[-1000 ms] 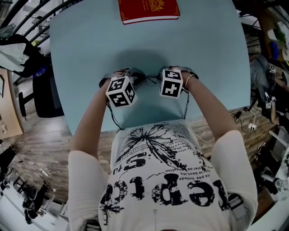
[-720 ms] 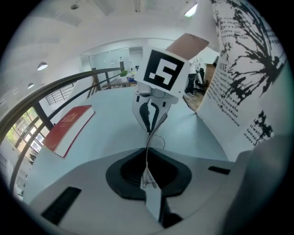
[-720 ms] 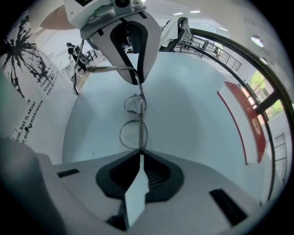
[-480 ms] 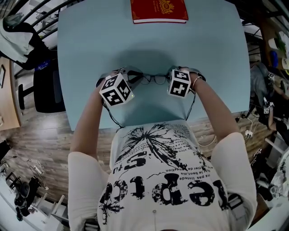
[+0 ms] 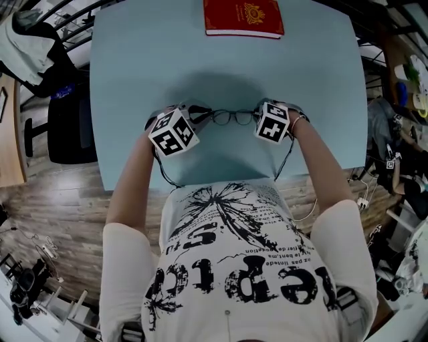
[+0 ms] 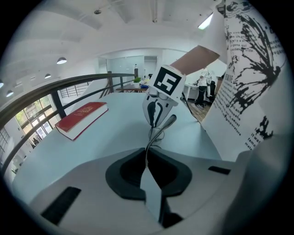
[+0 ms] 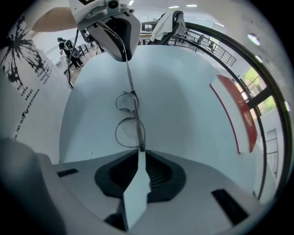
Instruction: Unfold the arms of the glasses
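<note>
The thin-rimmed glasses (image 5: 233,118) hang stretched between my two grippers, low over the pale blue table (image 5: 221,60). My left gripper (image 5: 195,115) is shut on the tip of one thin arm (image 6: 148,151), which runs straight away from the jaws. My right gripper (image 5: 259,117) points down and pinches the other end of the frame (image 7: 140,148). Its jaws have just been opening slightly, with the frame's end still between them. In the right gripper view both round lenses (image 7: 128,120) lie in a line towards the left gripper (image 7: 123,58). The left gripper view shows the right gripper (image 6: 155,125) facing it.
A red book (image 5: 243,18) lies at the table's far edge, also visible in the left gripper view as a red book (image 6: 81,118). A dark chair (image 5: 67,127) stands left of the table. The person's torso is against the near edge. Railings and clutter ring the table.
The left gripper has drawn away to the left, widening the gap between the two grippers. The glasses, bunched between them before, now stretch out in plain sight. The right gripper has hardly moved.
</note>
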Tool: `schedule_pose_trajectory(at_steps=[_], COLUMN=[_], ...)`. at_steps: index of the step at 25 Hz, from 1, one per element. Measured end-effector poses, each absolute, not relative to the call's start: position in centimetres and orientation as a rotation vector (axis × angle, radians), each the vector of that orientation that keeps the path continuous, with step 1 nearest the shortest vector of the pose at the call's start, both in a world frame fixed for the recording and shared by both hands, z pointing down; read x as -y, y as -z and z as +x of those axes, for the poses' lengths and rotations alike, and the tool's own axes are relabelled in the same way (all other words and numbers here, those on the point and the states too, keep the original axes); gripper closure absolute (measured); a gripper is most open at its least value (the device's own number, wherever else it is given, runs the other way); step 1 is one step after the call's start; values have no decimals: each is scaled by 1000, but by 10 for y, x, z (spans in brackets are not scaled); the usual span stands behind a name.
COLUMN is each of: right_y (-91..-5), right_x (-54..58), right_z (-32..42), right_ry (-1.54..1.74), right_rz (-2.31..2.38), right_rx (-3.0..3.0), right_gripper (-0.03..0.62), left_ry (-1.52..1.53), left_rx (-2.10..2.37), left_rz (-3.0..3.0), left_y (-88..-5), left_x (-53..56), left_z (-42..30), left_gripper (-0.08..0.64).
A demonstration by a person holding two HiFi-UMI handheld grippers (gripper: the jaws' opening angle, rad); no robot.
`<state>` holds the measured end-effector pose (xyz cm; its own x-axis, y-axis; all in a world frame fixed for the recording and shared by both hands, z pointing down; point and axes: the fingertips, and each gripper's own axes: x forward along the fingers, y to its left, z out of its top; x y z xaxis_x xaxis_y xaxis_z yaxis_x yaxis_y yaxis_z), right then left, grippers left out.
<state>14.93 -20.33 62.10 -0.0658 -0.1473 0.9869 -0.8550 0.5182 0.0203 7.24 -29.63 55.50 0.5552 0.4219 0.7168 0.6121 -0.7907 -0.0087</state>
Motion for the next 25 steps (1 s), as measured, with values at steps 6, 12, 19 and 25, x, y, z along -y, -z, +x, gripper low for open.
schedule_pose_trajectory(at_steps=[6,12,19,25], right_y=[-604,-597,-610,-618], right_x=[212,251,276,283], right_z=[137,100,79,75], right_ry=[-639,-565,-557,-541], right_rz=[887,857,789,791], right_rx=[1539,1616,1640,1606], right_gripper=[455,478,504,561], left_ry=[1037,1021,1023,1030], left_rx=[861,863,856,860], left_rz=[-2523,-2529,-2525,-2525], left_y=[-553,-551,-549,-551], left_x=[293,291,299,301], left_z=[69,62,60,58], left_gripper=[532,532,532,531])
